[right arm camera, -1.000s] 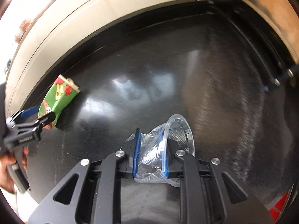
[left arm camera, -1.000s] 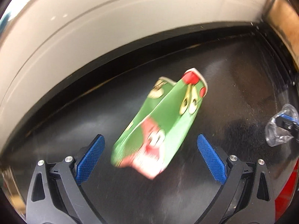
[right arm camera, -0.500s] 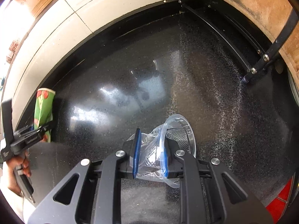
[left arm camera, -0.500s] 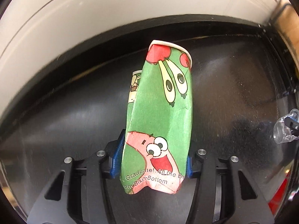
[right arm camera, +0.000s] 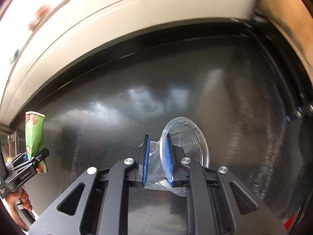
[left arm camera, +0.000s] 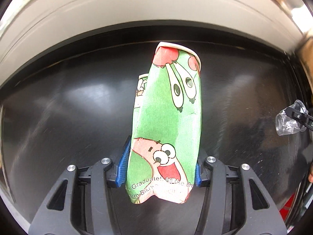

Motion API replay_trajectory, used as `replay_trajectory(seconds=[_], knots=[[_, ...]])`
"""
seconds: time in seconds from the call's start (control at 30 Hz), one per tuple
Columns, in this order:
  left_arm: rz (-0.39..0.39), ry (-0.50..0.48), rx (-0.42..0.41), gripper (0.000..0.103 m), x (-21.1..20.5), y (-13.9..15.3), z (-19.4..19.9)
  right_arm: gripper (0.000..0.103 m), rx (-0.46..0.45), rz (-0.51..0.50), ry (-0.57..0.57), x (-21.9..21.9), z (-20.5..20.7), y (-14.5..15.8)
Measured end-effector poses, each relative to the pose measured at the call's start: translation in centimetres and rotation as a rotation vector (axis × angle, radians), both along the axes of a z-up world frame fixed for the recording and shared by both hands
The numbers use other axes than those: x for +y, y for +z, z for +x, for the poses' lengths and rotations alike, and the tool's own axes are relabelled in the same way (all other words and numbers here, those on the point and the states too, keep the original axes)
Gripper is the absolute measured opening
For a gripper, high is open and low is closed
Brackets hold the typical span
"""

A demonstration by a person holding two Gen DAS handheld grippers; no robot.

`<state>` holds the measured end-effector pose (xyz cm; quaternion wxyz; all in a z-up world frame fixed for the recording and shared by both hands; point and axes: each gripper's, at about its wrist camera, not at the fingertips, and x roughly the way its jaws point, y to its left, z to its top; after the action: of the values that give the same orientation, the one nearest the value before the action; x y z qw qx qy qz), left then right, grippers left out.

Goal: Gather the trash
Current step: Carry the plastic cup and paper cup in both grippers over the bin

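Pads of the left gripper (left arm camera: 159, 166) clamp a crushed green cartoon paper cup (left arm camera: 168, 121). Right gripper (right arm camera: 158, 159), just tightened, pinches a crumpled clear plastic cup (right arm camera: 185, 137), apparently above the blurred dark floor (right arm camera: 137, 107).

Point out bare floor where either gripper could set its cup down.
Bare: dark floor between white baseboard and clear cup; also between both cups. Crowded: metal frame at right edge.
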<state>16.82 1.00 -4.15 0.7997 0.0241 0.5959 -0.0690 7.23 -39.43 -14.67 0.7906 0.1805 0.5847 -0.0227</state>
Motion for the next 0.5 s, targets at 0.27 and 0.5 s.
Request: replay_trajectory(seconds=[0.27, 0.5], knots=[[0.002, 0.26, -0.044, 0.05, 10.5, 1.4, -6.0, 0.016, -0.062, 0.01, 0.269, 11.6, 2.1, 2.7], [0.037, 0.484, -0.057, 0.05, 19.4, 2.1, -13.3, 0.016, -0.084, 0.044, 0.488, 22.0, 1.9, 3.8]])
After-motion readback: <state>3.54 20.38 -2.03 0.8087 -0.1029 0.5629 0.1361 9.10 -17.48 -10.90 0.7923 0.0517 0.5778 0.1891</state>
